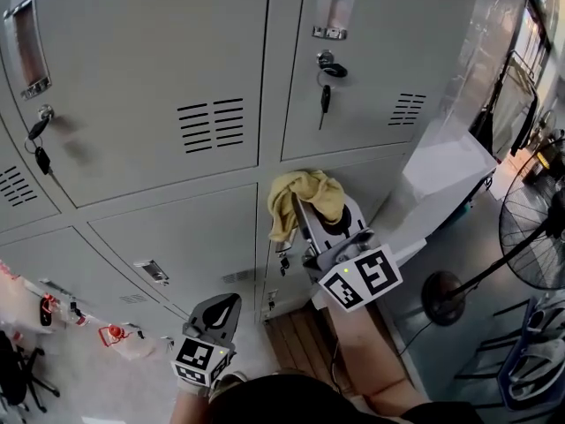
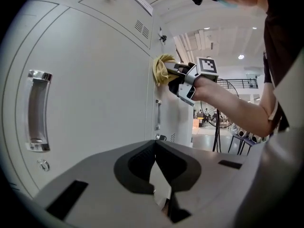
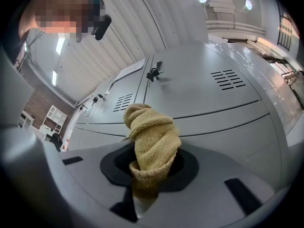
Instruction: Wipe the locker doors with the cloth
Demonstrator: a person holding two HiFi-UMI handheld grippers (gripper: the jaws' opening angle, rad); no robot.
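Cloth clamped in right jaws, against lockers.
Left gripper (image 1: 222, 312) hangs low, jaws closed together on nothing. Right gripper (image 1: 309, 215) jaws grip the bunched yellow cloth (image 1: 309, 191), which protrudes beyond the tips, touching the locker doors (image 1: 168, 87).

The right gripper (image 3: 142, 196), low in the frame's middle, has its two grey jaws closed on a mustard-yellow knitted cloth (image 3: 152, 137). The cloth stands up from the jaws in a bunched, folded wad towards the frame's centre. Behind it, pale grey metal locker doors (image 3: 199, 99) fill the middle and right. One has louvred vent slots (image 3: 228, 80) at upper right and a dark lock with a key (image 3: 153, 73) above centre.
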